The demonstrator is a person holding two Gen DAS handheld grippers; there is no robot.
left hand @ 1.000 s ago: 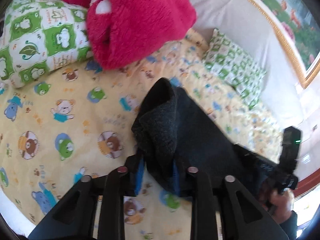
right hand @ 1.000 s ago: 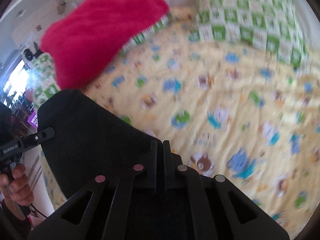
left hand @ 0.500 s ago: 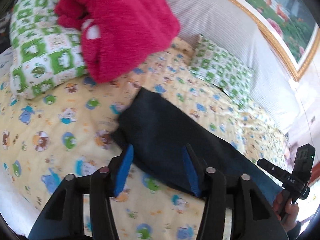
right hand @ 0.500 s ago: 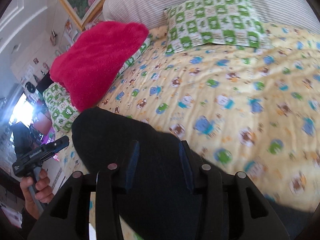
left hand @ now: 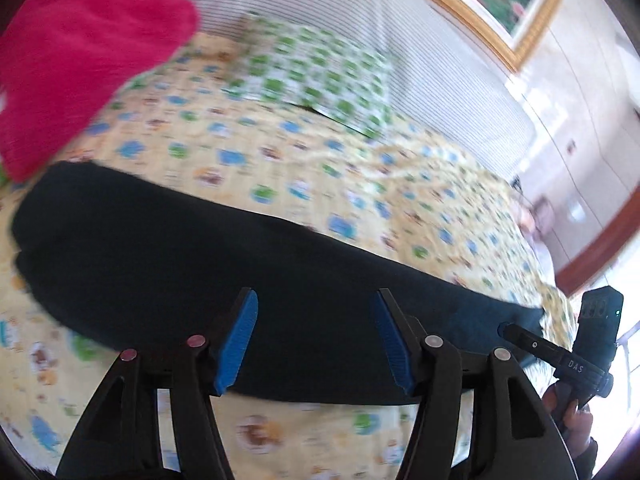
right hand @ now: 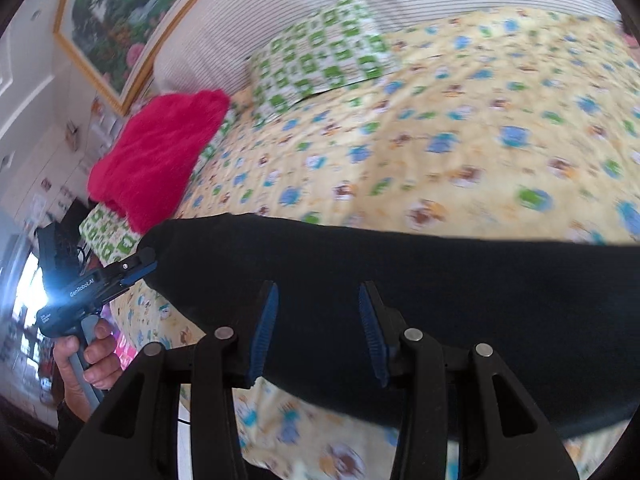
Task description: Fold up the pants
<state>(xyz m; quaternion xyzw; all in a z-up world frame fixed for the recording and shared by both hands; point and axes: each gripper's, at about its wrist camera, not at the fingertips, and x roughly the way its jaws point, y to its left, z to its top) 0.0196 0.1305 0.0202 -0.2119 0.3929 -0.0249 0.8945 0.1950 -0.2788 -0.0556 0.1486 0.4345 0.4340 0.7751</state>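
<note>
One pair of dark pants (left hand: 224, 280) lay on the bed (left hand: 360, 184), and one red plush blanket (left hand: 80, 60) sat at its head edge. Two green-checked pillows (right hand: 320, 60) (right hand: 108, 236) were there, one framed picture (right hand: 116, 20), and two tools: the left tool (left hand: 316, 336) and the right tool (right hand: 316, 328).

Striped headboard (right hand: 320, 4); gold-framed painting (right hand: 120, 12); white wall panels (left hand: 580, 120).

Red fleece blanket (left hand: 80, 60), green-checked pillow (right hand: 320, 60), framed picture (right hand: 116, 20).
</note>
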